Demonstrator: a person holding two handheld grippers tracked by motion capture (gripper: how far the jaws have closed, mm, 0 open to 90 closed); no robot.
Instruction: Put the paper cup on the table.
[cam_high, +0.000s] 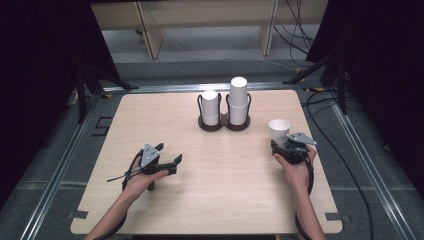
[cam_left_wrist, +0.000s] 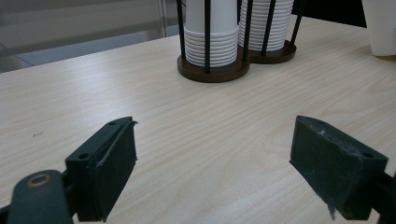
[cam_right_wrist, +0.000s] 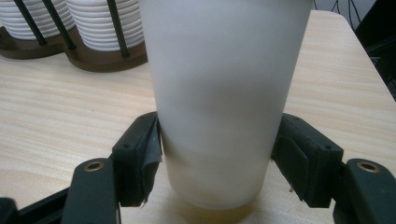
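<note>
We hold the left gripper (cam_high: 172, 162) released, jaws wide apart over bare table (cam_high: 225, 175), well left of the cup rack (cam_high: 223, 124). Right of that rack stands the paper cup (cam_high: 279, 130) — our right gripper (cam_high: 282, 146) flanks it, jaws barely touching its sides.

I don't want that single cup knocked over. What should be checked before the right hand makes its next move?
1. Paper cup upright on the table: ok.
2. Cup between the right gripper jaws: ok.
3. Pads clear of the cup wall: cannot tell; they sit right against it.
4. Cup apart from the cup holder: ok.
5. Left gripper open, holding nothing: ok.
6. Left gripper away from the cup: ok.
</note>
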